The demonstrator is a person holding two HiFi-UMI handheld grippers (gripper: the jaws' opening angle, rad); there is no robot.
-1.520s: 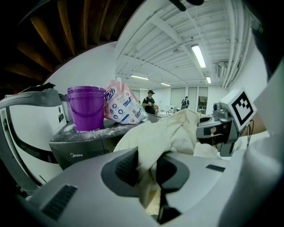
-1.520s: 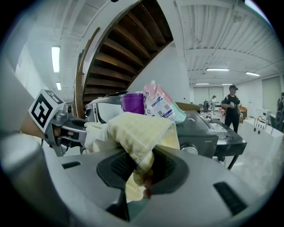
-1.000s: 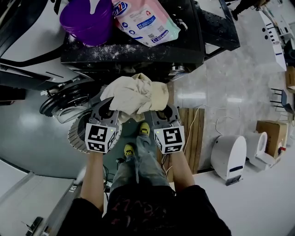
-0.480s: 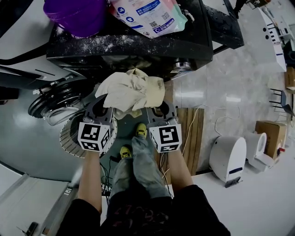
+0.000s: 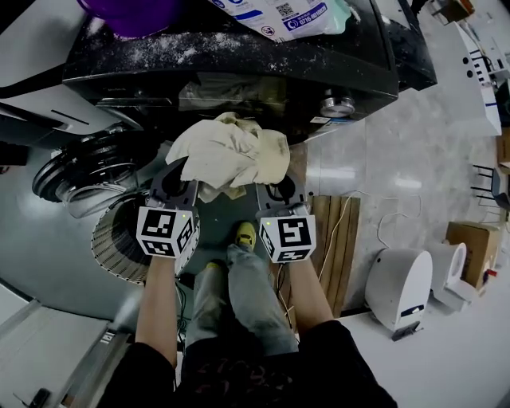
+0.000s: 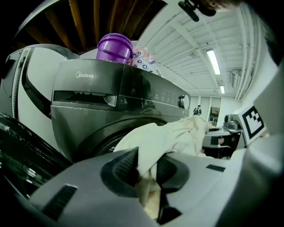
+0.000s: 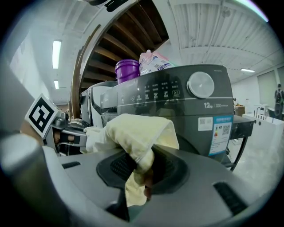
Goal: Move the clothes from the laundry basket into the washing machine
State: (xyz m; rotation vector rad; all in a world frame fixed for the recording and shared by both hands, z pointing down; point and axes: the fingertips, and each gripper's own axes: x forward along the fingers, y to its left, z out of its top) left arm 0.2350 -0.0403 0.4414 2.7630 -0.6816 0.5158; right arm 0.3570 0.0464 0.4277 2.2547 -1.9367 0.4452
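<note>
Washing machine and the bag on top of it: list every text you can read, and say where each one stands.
"Midea": upper left of the washing machine front.
"12kg": just under its dial.
Too small to read: the blue sticker, the panel icons, the detergent bag print.

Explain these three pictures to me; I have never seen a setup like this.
There is no robot arm here. A person holds a hand tool in each hand, each with two jaws and a cube of square markers. The head view comes from a camera on the person's head, looking down at their arms and legs. The other two views come from cameras riding on the left gripper and the right gripper, looking along the jaws. Both pairs of jaws are shut on one cream cloth, held in front of a dark washing machine. On top of the machine are a purple container and a detergent bag.
</note>
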